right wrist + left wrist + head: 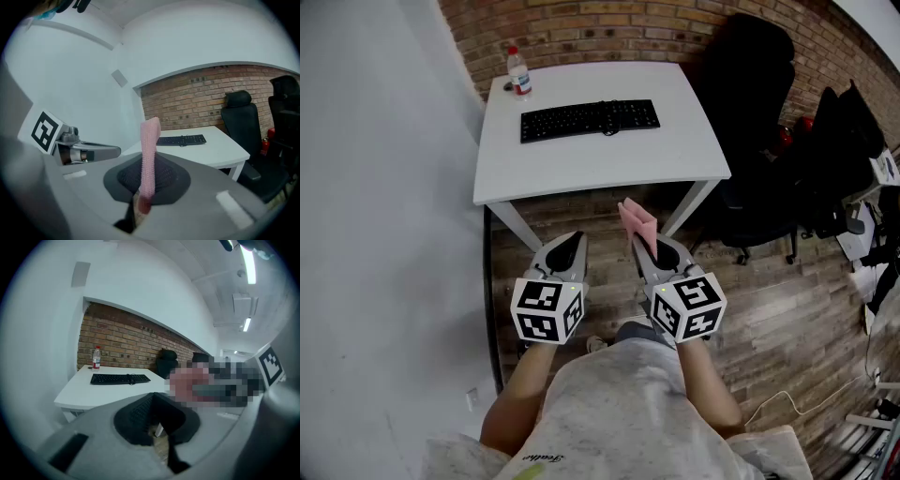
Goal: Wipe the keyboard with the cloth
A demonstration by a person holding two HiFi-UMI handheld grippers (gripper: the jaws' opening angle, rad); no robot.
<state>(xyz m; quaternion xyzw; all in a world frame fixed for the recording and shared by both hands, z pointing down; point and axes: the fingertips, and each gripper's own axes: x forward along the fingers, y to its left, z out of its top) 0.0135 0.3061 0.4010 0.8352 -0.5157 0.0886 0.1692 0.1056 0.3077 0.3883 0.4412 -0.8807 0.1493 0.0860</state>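
A black keyboard (590, 120) lies across the middle of a white table (581, 169), well ahead of both grippers; it also shows in the left gripper view (120, 378) and the right gripper view (181, 139). My right gripper (639, 246) is shut on a pink cloth (638, 222), which stands up from between its jaws (150, 154). My left gripper (573, 240) is held beside it, shut with nothing in it (157, 401). Both grippers hover over the wooden floor in front of the table, short of its near edge.
A water bottle (518, 72) stands at the table's far left corner, behind the keyboard. Black office chairs (759, 122) crowd the right side of the table. A brick wall (609, 28) runs behind, and a white wall (375, 187) lies to the left.
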